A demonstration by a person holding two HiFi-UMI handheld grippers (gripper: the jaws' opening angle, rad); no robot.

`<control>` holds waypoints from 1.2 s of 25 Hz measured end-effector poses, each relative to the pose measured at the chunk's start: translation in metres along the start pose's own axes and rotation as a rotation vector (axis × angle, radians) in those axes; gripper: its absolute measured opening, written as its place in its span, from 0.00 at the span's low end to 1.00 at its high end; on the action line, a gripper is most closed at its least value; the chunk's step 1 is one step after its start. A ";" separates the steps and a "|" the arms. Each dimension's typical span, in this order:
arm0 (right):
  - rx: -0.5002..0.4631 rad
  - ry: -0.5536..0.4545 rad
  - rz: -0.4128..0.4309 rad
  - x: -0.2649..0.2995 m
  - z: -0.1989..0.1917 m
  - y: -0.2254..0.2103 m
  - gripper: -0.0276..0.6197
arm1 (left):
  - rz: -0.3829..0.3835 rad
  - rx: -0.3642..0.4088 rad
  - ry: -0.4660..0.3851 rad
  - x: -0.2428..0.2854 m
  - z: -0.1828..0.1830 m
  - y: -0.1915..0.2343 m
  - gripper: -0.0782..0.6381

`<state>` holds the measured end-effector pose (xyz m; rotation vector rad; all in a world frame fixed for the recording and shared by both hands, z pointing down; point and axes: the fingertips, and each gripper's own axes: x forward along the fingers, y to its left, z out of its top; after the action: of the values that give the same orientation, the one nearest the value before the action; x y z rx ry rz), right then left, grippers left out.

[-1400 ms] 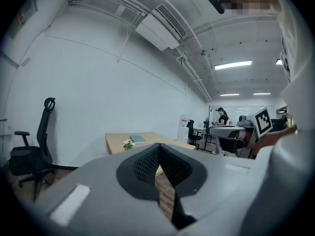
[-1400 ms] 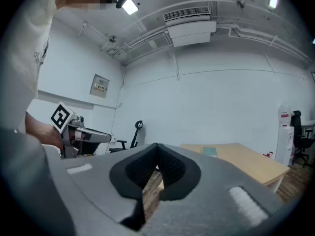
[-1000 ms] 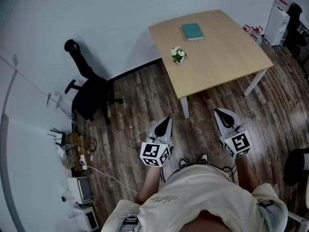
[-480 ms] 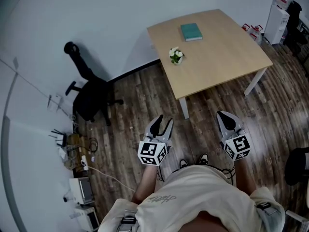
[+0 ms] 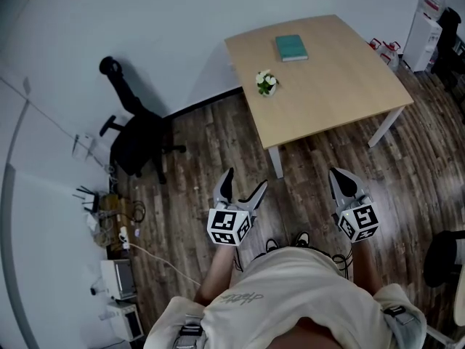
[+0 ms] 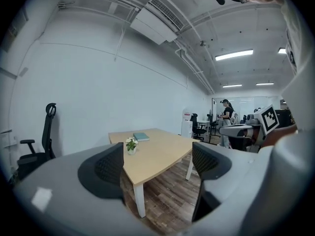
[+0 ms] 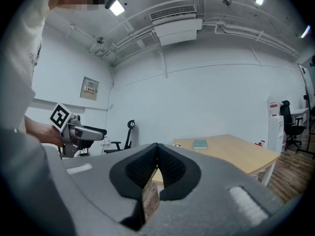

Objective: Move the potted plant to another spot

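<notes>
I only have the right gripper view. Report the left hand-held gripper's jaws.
Observer: The left hand-held gripper has just been opening; its jaws stand wide apart, nothing between them.
Operator: Say how near the potted plant is.
Observer: Likely out of reach: in the head view the potted plant stands on the table, while that gripper hangs over the floor short of it.
Operator: Report the floor by the wall.
Observer: Cables and small devices lie there, beside a black chair.

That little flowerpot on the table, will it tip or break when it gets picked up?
The potted plant looks small against the table, so it is probably light. Its flowers seem wider than the pot, so a high push may tip it. Squeezing the blooms would likely crush them.
</notes>
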<state>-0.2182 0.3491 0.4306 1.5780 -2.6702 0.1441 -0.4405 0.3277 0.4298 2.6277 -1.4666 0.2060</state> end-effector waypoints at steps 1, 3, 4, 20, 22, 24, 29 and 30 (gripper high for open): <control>0.001 -0.002 0.008 0.002 0.001 -0.001 0.05 | 0.000 0.003 -0.006 0.000 0.002 -0.001 0.71; 0.006 -0.008 0.023 0.004 0.002 -0.003 0.05 | 0.003 0.014 -0.010 0.001 0.006 -0.003 0.68; 0.008 -0.012 0.029 0.005 0.003 -0.006 0.05 | 0.007 0.021 -0.007 0.003 0.008 -0.004 0.68; 0.039 -0.012 0.084 0.003 -0.004 -0.045 0.05 | 0.082 0.041 -0.021 0.030 0.015 -0.023 0.75; 0.051 -0.004 0.086 0.001 -0.008 -0.046 0.05 | 0.084 0.055 -0.010 0.029 0.014 -0.026 0.75; 0.059 0.010 0.096 0.000 -0.014 -0.044 0.05 | 0.089 0.065 0.010 0.027 0.011 -0.027 0.73; 0.064 0.033 0.103 0.010 -0.023 -0.045 0.05 | 0.089 0.063 0.043 0.032 0.001 -0.023 0.71; 0.065 0.039 0.101 0.012 -0.025 -0.046 0.05 | 0.085 0.062 0.048 0.034 -0.001 -0.022 0.71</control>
<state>-0.1841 0.3186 0.4594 1.4405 -2.7426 0.2651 -0.4045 0.3108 0.4364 2.5906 -1.5817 0.3253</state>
